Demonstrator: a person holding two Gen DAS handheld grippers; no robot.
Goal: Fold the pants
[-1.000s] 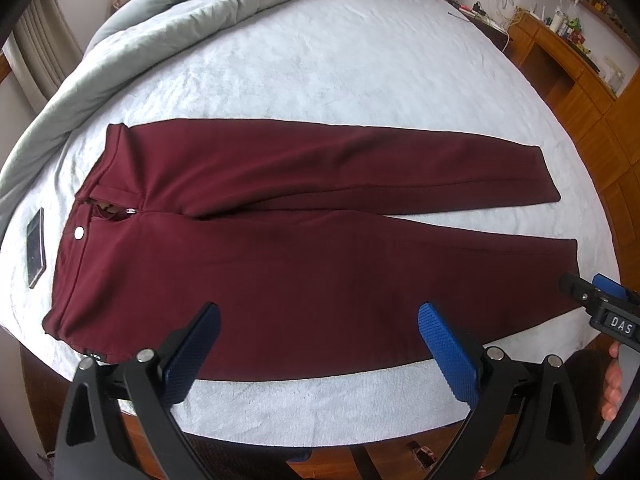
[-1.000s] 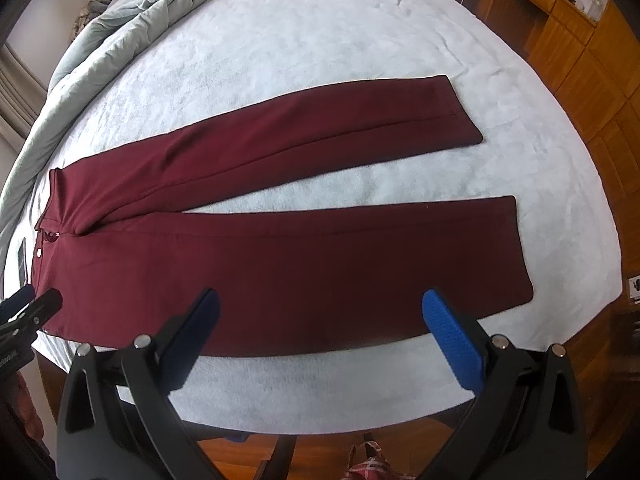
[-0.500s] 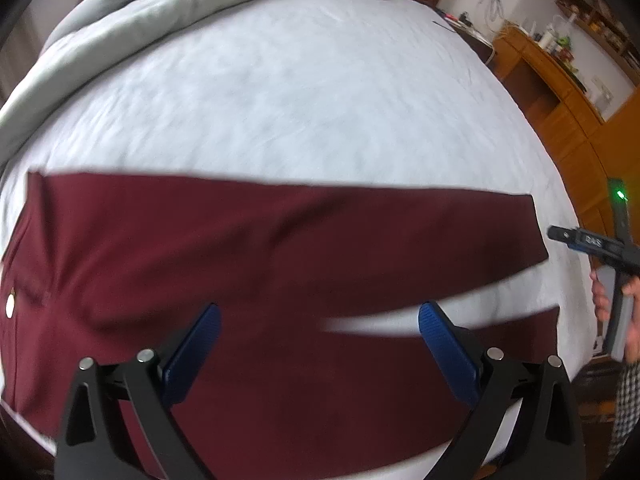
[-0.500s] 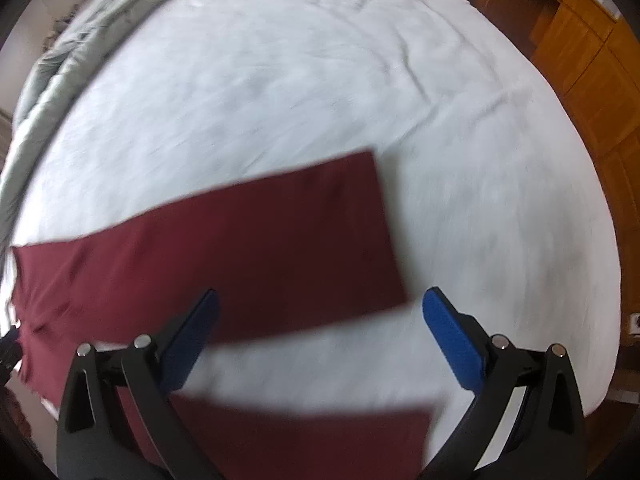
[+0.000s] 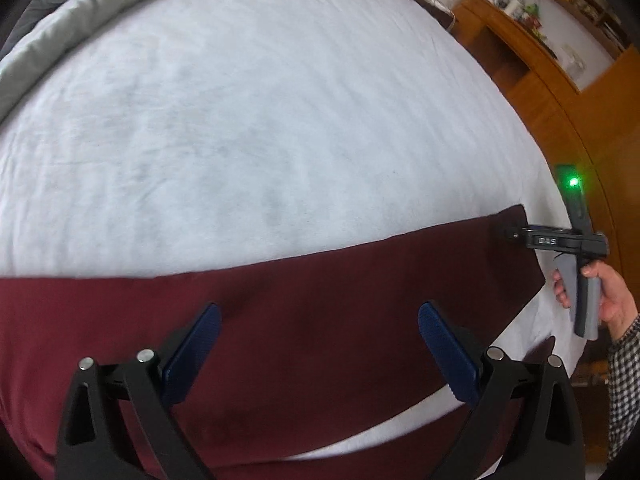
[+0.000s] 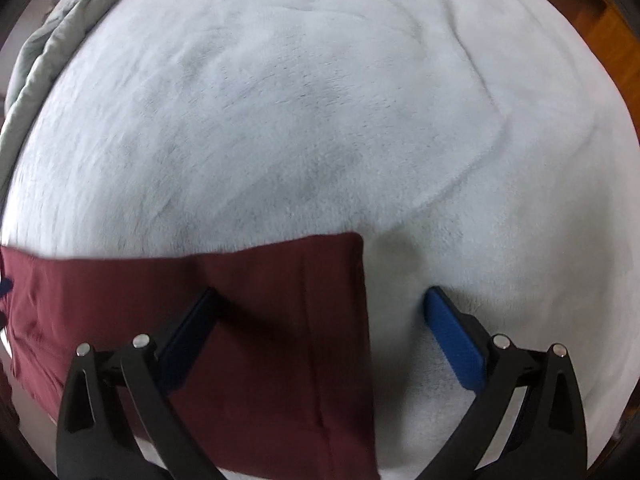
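Both tongs gape wide over the pants [image 5: 320, 312]: left tongs [image 5: 320, 348] above mid-leg, right tongs [image 6: 320, 328] straddling the hem toward 9 o'clock.

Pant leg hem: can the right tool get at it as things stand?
Probably yes. The right tool is open and straddles the hem of the maroon pants: one finger over fabric, the other over the white bed cover. Nothing lies between.

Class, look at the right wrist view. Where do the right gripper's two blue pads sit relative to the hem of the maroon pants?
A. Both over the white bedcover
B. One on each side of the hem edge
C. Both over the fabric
B: the right gripper is open across the maroon pants' hem, one pad over fabric, the other over the white bedcover.
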